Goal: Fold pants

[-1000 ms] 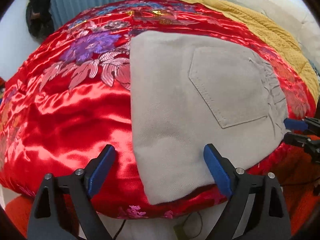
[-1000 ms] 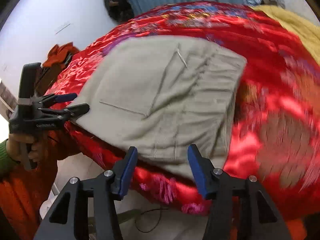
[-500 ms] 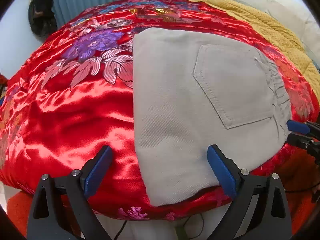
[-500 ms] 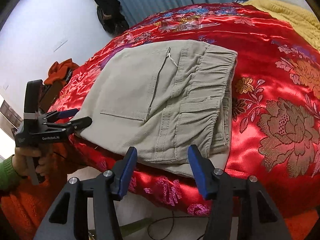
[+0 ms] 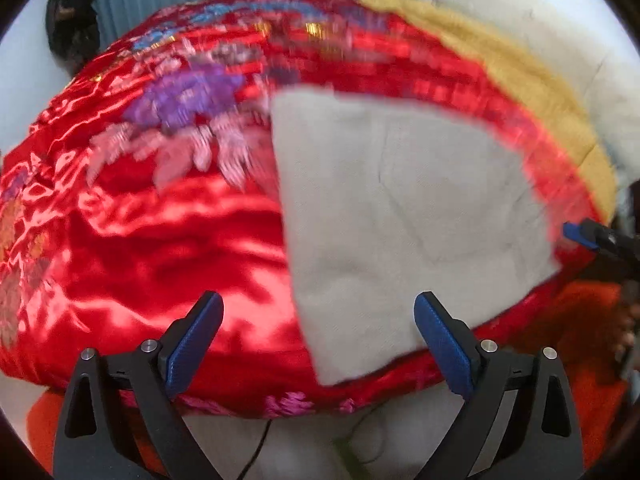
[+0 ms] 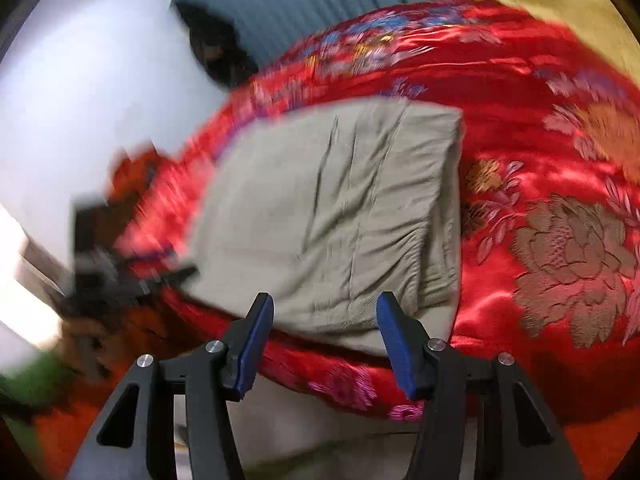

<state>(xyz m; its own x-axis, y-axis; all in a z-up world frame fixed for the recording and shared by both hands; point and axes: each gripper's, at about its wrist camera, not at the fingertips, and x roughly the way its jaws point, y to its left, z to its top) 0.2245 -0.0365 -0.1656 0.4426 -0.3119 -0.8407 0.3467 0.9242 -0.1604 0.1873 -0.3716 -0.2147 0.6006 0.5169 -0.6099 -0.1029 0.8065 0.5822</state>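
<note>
both views are motion-blurred, so fine detail on the pants (image 5: 404,216) is hard to make out; in the left wrist view the back pocket shows only as a faint outline. the beige pants lie folded into a compact block on the red floral satin quilt (image 5: 152,240) that covers the bed, near its front edge. in the right wrist view the gathered waistband faces the right side of the block and stacked layers show at its near edge.

the left tongs (image 5: 318,344) stand wide open above the quilt's front edge, with nothing between the blue pads; these jaws have just been opening. the right tongs (image 6: 325,336) stand partly open just in front of the near edge of the pants, gripping nothing.

the right tongs appear cut off at the right rim of the left view (only one blue tip shows). a mustard blanket (image 5: 532,92) lies beyond the quilt. no legible writing can be made out.
</note>
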